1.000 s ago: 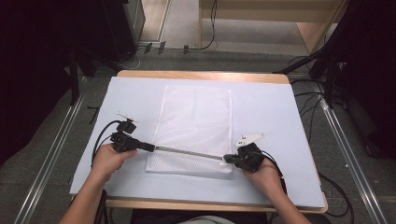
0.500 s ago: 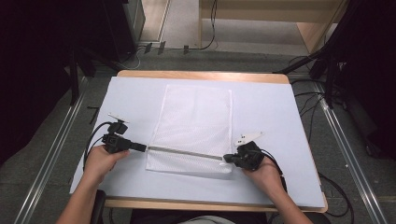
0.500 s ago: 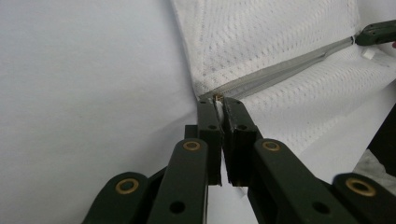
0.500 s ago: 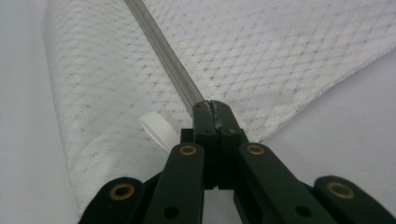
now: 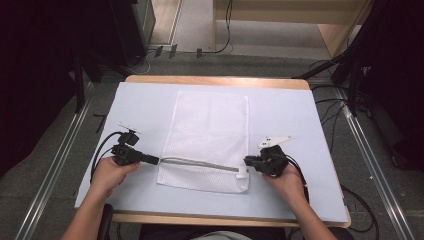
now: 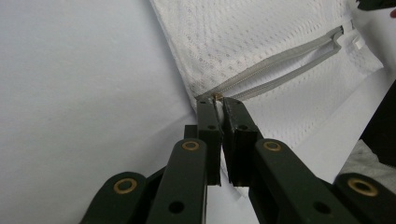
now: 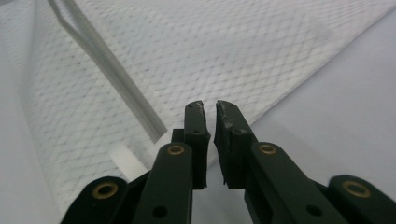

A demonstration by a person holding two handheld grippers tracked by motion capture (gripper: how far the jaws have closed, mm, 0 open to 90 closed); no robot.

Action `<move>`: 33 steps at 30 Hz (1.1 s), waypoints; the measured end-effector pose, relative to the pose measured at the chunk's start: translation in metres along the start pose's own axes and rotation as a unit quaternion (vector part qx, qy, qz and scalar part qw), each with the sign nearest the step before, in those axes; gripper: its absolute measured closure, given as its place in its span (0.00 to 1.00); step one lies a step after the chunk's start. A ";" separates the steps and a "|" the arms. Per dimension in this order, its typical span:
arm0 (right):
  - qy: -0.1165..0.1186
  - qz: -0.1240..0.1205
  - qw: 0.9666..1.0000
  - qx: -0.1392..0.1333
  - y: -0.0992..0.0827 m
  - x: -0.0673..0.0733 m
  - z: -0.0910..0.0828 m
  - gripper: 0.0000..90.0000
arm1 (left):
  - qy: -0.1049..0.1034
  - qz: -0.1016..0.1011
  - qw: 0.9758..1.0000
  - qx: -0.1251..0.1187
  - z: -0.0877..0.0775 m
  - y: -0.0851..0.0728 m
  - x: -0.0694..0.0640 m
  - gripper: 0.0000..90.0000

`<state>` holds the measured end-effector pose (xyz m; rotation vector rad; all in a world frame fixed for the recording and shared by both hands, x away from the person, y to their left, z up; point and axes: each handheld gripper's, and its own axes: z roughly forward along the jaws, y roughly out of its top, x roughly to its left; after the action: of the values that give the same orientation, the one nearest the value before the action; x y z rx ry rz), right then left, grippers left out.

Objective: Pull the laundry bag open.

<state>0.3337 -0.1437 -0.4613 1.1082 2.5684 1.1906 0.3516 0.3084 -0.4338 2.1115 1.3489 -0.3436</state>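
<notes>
A white mesh bag (image 5: 209, 141) is laid flat near the middle of the table (image 5: 210, 80), on a pale sheet (image 5: 295, 120) that covers most of the top. The bag's long sides run away from the person, and its near short edge lies closest to the two hands. A grey zipper (image 5: 200, 164) runs across the bag just above that near edge, from the left corner to the right corner.

The left gripper (image 5: 150, 159) is held at the bag's left edge, and in the left gripper view its jaws are seen pressed together on the zipper's small brass pull (image 6: 216, 96) at the bag's corner. The right gripper (image 5: 248, 161) is held at the bag's right near corner; in the right gripper view its jaws stand almost together with a thin gap, over the bag's edge, and whether fabric is pinched between them cannot be told. A small white tab (image 7: 125, 161) is seen beside them.

Bare sheet is left open to the left and right of the bag, and a narrower strip is left between the bag's near edge and the table's front edge.
</notes>
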 end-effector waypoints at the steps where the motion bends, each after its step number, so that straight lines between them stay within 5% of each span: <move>1: -0.005 0.000 1.000 -0.004 0.000 -0.001 -0.001 0.92 | -0.002 0.002 1.000 0.003 0.000 0.000 0.000 0.97; 13: -0.021 -0.003 1.000 -0.010 0.004 -0.007 0.002 0.89 | -0.020 0.010 1.000 -0.020 -0.002 -0.011 -0.005 0.94; 18: -0.022 -0.001 1.000 -0.017 0.007 -0.008 0.001 0.83 | -0.026 0.020 0.998 -0.045 -0.006 -0.012 -0.006 0.76; 33: -0.018 0.031 0.998 -0.054 0.010 -0.018 -0.010 0.61 | 0.043 0.060 0.990 -0.122 -0.023 -0.010 -0.001 0.50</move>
<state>0.3484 -0.1577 -0.4510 1.1812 2.4297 1.2939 0.3402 0.3249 -0.4190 2.0086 1.2349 -0.0344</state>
